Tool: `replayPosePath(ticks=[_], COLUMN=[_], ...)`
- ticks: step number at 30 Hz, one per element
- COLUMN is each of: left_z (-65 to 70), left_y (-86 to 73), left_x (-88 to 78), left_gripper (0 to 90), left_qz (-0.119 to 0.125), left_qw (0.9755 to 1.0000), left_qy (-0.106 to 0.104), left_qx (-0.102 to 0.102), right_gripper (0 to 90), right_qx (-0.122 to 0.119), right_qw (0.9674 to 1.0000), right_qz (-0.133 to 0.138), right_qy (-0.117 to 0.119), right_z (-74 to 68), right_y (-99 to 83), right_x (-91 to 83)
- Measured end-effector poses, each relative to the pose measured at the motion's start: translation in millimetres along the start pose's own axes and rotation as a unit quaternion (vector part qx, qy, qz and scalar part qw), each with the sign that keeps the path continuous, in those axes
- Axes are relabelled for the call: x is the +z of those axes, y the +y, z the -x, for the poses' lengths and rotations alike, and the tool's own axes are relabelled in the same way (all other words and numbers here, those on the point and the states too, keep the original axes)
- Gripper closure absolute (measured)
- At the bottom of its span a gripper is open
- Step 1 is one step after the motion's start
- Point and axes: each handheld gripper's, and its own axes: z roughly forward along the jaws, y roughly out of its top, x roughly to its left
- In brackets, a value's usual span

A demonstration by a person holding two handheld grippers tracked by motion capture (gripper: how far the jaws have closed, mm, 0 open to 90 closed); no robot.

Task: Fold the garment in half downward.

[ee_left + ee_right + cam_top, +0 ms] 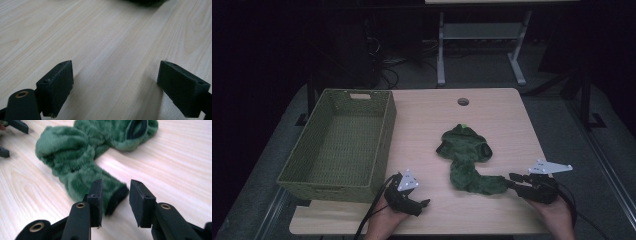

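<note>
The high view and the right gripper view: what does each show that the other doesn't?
High view alone: the green basket, the left hand, the table's hole and the floor beyond. Right gripper view alone: the close-up of the right gripper, jaws parted, a dark-edged end of the green garment just ahead of them, pads not pressing it. Both share the garment and the wooden table.

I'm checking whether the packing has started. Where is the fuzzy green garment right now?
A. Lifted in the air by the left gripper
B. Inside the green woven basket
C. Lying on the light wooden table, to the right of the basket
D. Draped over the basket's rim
C: the fuzzy green garment lies on the light wooden table, apart from the green woven basket, which holds nothing.
</note>
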Motion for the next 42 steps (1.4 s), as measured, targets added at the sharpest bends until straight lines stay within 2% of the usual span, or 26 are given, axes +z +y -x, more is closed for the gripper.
replayPosePath(ticks=[10,19,22,24,25,27,33,42], left_z=[0.0,-0.1,0.0,0.0,0.0,0.0,0.0,0.2], left_y=[0.1,0.1,0.1,0.1,0.1,0.1,0.0,-0.1], left_x=[0.0,0.0,0.0,0.0,0.0,-0.1,0.0,0.0], left_gripper=[12.8,12.8,12.8,12.8,12.8,12.8,12.8,12.8], left_qz=[0.000,0.000,0.000,0.000,0.000,0.000,0.000,0.000], left_qw=[1.0000,1.0000,1.0000,1.0000,1.0000,1.0000,1.0000,1.0000], left_qy=[0.000,0.000,0.000,0.000,0.000,0.000,0.000,0.000], left_qx=[0.000,0.000,0.000,0.000,0.000,0.000,0.000,-0.001], right_gripper=[61.1,59.1,63.9,76.9,81.3,83.8,84.3,84.6], right_qx=[0.008,0.015,0.022,0.016,0.014,0.019,0.015,-0.001], right_qw=[0.9998,0.9989,0.9982,0.9981,0.9981,0.9978,0.9990,0.9999], right_qz=[-0.019,-0.030,-0.038,-0.039,-0.041,-0.045,-0.030,-0.011], right_qy=[0.007,0.031,0.040,0.044,0.043,0.045,0.030,0.012], right_z=[0.4,0.7,1.3,1.6,1.1,1.2,8.5,8.2], right_y=[-24.5,-22.6,-21.8,-20.8,-20.1,-18.7,-16.0,-4.9], right_x=[-6.7,6.3,10.6,12.7,12.3,11.7,0.3,-12.9])
